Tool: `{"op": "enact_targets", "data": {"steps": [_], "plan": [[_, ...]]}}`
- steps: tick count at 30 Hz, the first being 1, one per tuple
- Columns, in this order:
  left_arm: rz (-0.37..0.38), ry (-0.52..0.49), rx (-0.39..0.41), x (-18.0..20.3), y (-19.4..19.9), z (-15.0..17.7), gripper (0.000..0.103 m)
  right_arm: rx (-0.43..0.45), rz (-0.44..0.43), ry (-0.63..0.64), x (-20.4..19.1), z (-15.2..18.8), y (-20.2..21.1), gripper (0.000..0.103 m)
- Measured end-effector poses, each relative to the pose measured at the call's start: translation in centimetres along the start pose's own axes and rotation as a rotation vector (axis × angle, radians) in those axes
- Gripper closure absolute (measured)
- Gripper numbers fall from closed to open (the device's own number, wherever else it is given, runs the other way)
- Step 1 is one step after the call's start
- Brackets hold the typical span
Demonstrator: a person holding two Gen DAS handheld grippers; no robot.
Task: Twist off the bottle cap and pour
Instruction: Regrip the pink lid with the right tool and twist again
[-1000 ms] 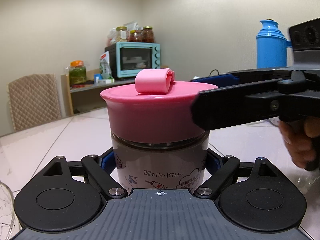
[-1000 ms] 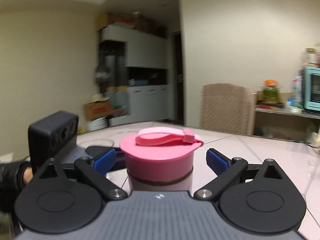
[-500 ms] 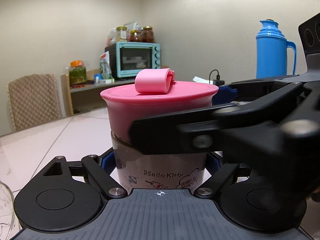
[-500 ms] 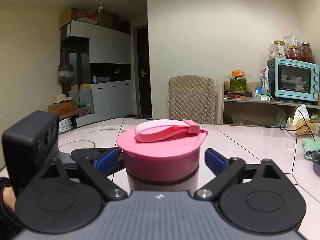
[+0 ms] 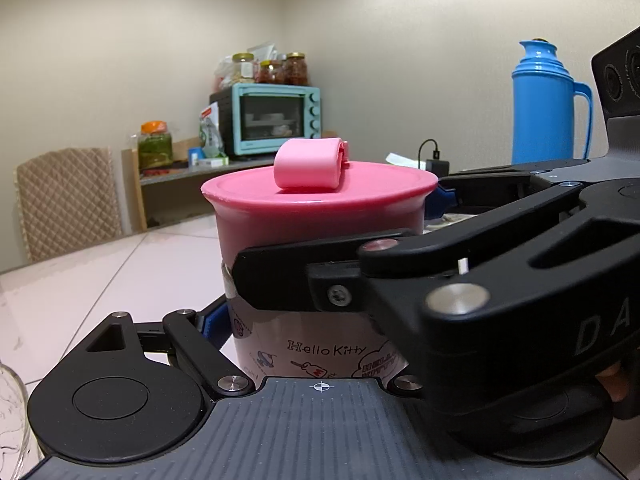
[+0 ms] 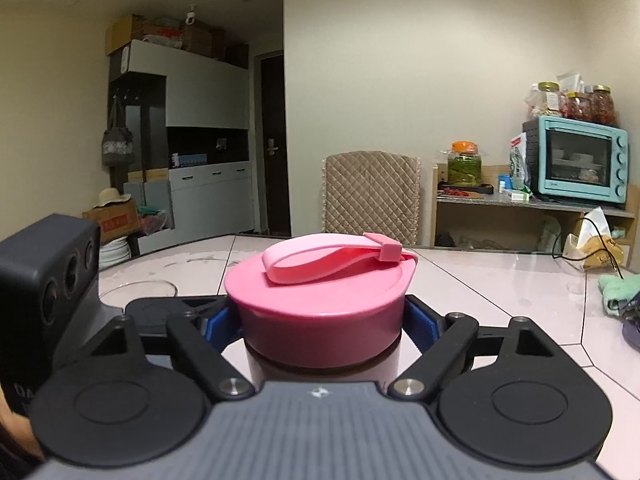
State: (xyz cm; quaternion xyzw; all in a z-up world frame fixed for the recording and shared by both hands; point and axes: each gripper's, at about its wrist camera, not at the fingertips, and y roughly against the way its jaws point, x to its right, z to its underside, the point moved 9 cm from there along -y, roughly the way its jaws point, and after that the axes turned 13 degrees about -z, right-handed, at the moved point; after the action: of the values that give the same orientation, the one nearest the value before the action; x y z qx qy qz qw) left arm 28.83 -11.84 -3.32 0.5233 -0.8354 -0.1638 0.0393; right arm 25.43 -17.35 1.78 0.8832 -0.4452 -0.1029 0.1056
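Observation:
A Hello Kitty bottle [image 5: 320,344] stands upright on the table with a wide pink cap [image 5: 320,208] and a pink strap loop on top. My left gripper [image 5: 316,320] is shut on the bottle's body below the cap. My right gripper [image 6: 322,320] comes in from the right and is shut on the pink cap [image 6: 320,300], its blue pads pressed against both sides. In the left wrist view the right gripper's black finger [image 5: 304,276] crosses in front of the cap's lower edge. The bottle's base is hidden.
A clear glass bowl [image 6: 138,290] stands on the white table [image 6: 500,280] to the left, behind the left gripper; a glass rim [image 5: 10,420] shows at the left edge. A blue thermos [image 5: 548,104] stands back right. A green cloth [image 6: 618,292] lies at the right.
My right gripper swung round the bottle and closed its pads onto the pink cap. The left gripper and bottle stayed still.

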Motion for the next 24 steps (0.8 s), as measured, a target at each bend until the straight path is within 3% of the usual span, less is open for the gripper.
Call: {"op": "enact_targets", "data": {"steps": [4,6,9,13,17,24], "plan": [[0.0,0.0,0.0,0.1,0.0,0.0,0.013,-0.012,-0.106,0.034,0.5,-0.2,0.2,0.018],[0.0,0.0,0.0,0.1,0.0,0.0,0.013,-0.021,-0.234,0.062,1.3,-0.3,0.5,0.018],[0.0,0.001,0.0,0.1,0.0,0.0,0.013,-0.037,-0.357,0.071,2.2,-0.3,0.7,0.018],[0.001,0.001,0.0,0.1,-0.1,0.0,0.013,-0.05,-0.434,0.076,2.7,-0.5,1.1,0.018],[0.0,0.001,0.0,0.2,0.0,0.0,0.013,-0.015,-0.391,0.058,2.4,-0.9,2.0,0.014],[0.001,0.002,0.0,0.2,-0.1,0.0,0.013,0.018,-0.198,0.07,0.9,-0.7,3.5,0.011]]}}
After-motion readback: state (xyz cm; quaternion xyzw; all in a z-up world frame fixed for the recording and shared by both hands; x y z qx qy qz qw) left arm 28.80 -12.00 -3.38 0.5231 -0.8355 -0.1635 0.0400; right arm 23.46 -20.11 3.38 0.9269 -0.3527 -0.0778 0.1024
